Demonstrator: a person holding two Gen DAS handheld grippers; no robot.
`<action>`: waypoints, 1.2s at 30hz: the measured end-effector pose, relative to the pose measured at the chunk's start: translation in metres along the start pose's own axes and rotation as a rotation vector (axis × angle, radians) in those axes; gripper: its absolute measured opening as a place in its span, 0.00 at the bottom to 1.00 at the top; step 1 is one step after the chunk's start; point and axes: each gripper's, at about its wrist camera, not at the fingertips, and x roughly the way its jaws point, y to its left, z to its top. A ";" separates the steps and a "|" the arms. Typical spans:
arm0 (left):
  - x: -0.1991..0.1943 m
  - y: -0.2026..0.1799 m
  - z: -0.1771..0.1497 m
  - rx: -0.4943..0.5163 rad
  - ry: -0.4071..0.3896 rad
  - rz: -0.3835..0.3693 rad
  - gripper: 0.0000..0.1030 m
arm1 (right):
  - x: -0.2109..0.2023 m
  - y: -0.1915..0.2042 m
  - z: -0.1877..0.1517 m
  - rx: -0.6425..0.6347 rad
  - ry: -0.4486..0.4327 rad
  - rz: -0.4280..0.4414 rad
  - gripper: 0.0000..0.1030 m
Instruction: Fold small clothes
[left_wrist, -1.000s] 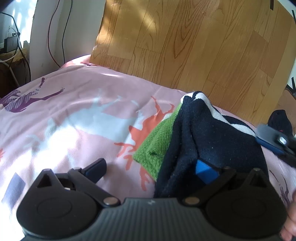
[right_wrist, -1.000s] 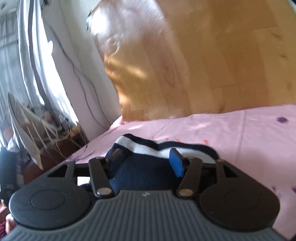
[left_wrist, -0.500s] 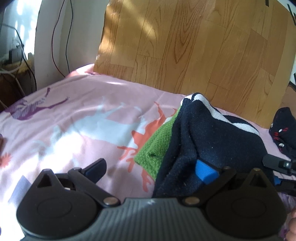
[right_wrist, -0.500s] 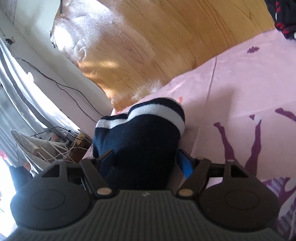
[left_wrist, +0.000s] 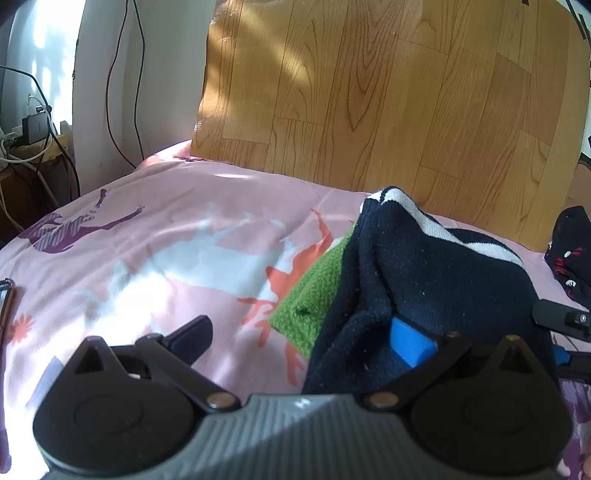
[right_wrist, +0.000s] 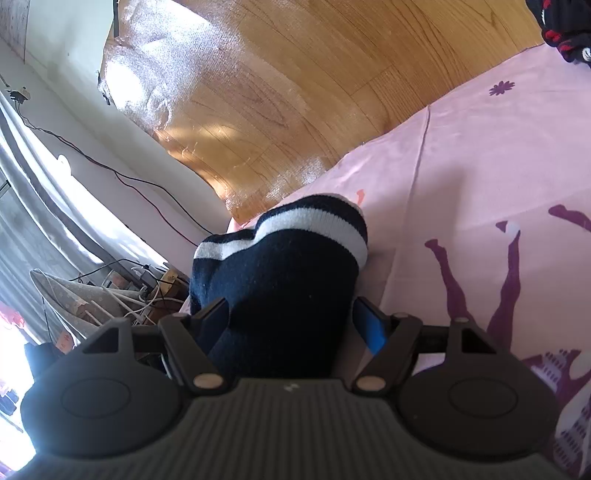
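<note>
The navy knitted garment with white stripes (right_wrist: 280, 273) sits between the right gripper (right_wrist: 291, 321), its jaws just opened; the left gripper (left_wrist: 303, 332) is spread wide. The fold should be flattened squarely onto the pink printed bedsheet (left_wrist: 166, 240).

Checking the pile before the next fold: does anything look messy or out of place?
Yes. The navy striped garment is bunched in a heap, draped over the green cloth and hiding most of it. A second dark patterned item lies apart at the far right edge of the pink sheet.
</note>
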 end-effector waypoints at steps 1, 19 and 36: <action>0.000 0.000 0.000 0.000 0.000 0.000 1.00 | 0.000 0.000 0.000 0.000 0.000 0.000 0.74; 0.002 0.003 0.000 -0.015 0.008 -0.014 1.00 | -0.001 0.000 0.000 0.000 0.000 0.000 0.74; 0.004 0.006 0.000 -0.032 0.017 -0.028 1.00 | -0.001 0.000 0.000 -0.001 0.000 -0.001 0.74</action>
